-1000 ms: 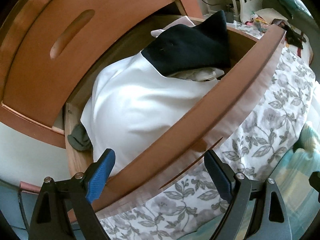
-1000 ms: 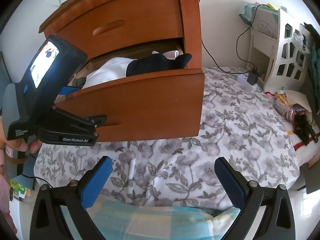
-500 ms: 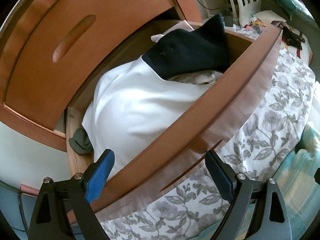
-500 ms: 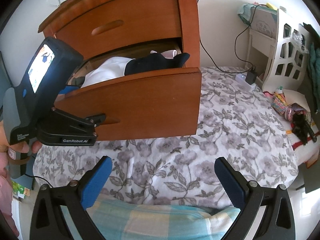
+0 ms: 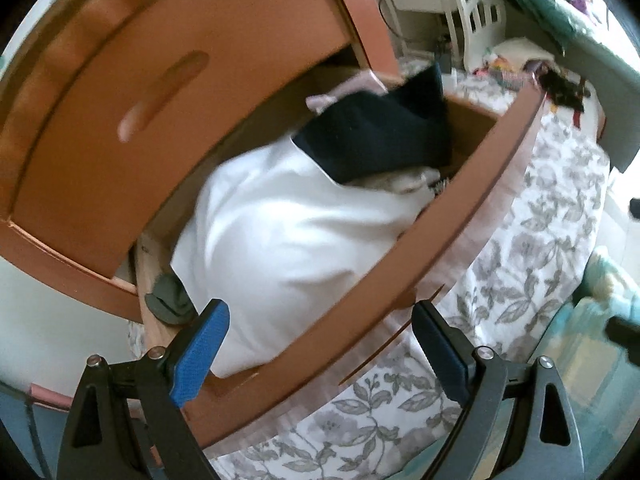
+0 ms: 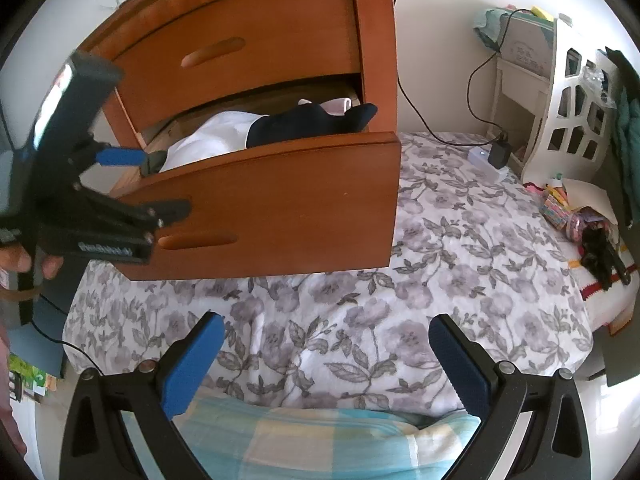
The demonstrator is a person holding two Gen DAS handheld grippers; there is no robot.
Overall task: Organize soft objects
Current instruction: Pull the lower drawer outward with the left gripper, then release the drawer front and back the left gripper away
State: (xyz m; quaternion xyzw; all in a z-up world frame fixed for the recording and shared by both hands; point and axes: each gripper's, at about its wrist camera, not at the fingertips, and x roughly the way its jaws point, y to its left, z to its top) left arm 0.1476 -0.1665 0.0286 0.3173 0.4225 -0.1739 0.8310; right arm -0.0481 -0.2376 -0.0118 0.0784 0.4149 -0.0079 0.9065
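The lower drawer (image 5: 440, 232) of a wooden chest stands pulled out over the bed. In it lie a white cloth (image 5: 288, 248), a dark navy garment (image 5: 376, 136) on top at the far end, a pink piece (image 5: 344, 90) behind it and a grey-green sock (image 5: 168, 300) in the near corner. My left gripper (image 5: 318, 350) straddles the drawer front near its left corner, jaws wide and opening, pads not pressing on the wood. The right wrist view shows this left gripper (image 6: 166, 182) in a hand. My right gripper (image 6: 326, 356) hangs open above the bedcover, holding nothing.
The shut upper drawer (image 6: 240, 52) overhangs the open one. A floral bedcover (image 6: 440, 260) spreads under the drawer, with a blue checked pillow (image 6: 320, 440) at the near edge. A white shelf unit (image 6: 560, 112), a charger cable and small clutter (image 6: 572, 212) sit at the right.
My left gripper has lifted and drawn back a little from the drawer, and its view is blurred. The clothes lie as before. My right gripper has kept still.
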